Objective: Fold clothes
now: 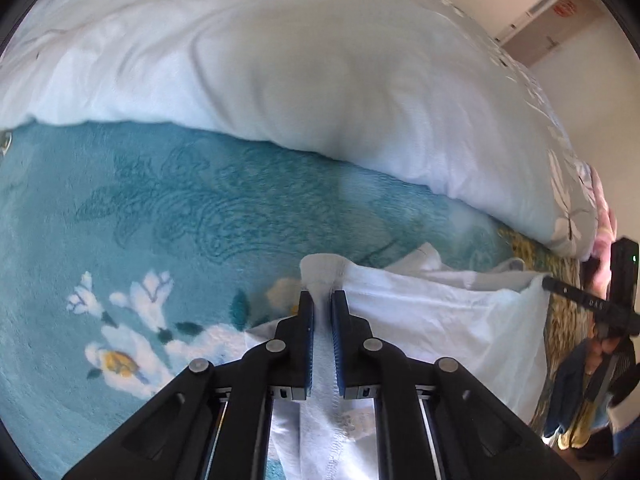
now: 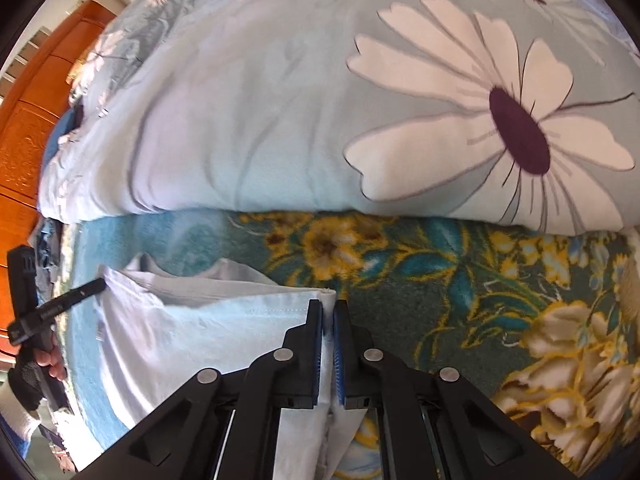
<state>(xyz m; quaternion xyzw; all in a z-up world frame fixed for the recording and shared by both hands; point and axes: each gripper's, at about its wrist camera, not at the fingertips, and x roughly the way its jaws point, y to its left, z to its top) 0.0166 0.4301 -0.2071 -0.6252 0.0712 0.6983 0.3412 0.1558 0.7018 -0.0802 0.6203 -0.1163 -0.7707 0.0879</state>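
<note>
While pinched at two hemmed edges and stretched above the blanket [image 1: 120,220], held in nearly closed jaws of left gripper [image 1: 322,300] and right gripper [image 2: 327,309], likely handles as thin, limp, light cloth [image 1: 440,320]; best gripped at seams.

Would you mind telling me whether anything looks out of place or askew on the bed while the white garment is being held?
Nothing looks damaged or spilled. The white garment is held between the left gripper and right gripper, sagging in loose folds over the floral blanket. The pale duvet lies bunched behind it, rumpled but unremarkable.
</note>
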